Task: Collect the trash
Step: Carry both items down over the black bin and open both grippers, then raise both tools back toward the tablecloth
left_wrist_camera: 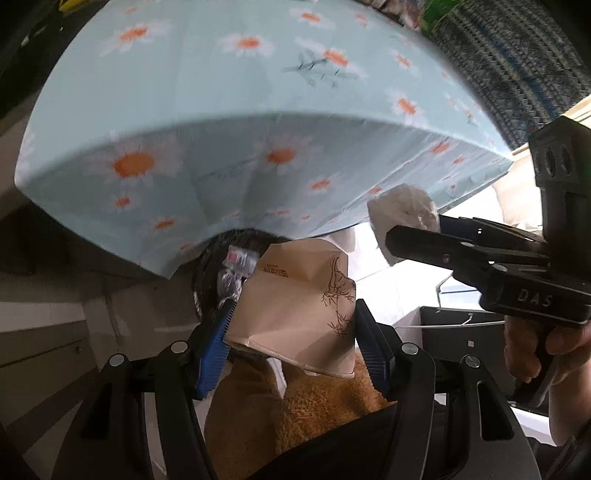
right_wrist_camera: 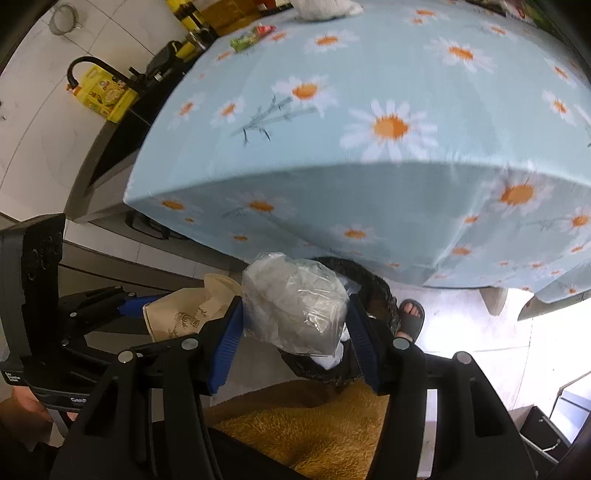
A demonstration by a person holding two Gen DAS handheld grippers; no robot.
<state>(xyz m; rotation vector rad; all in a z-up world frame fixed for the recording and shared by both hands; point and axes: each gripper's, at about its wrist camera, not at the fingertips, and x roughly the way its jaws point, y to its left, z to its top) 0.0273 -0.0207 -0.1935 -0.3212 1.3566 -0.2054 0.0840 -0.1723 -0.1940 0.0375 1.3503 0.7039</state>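
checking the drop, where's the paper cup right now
In the left wrist view the crushed paper cup sits clamped in the left tool, just above the black bin under the table edge.

I see a table draped in a light-blue daisy-print cloth point(right_wrist_camera: 369, 177). On its far edge lie a small green-and-red wrapper point(right_wrist_camera: 253, 37) and a white crumpled cloth point(right_wrist_camera: 325, 9). The pale tiled floor point(right_wrist_camera: 461, 332) below carries a black bin point(right_wrist_camera: 373, 291).
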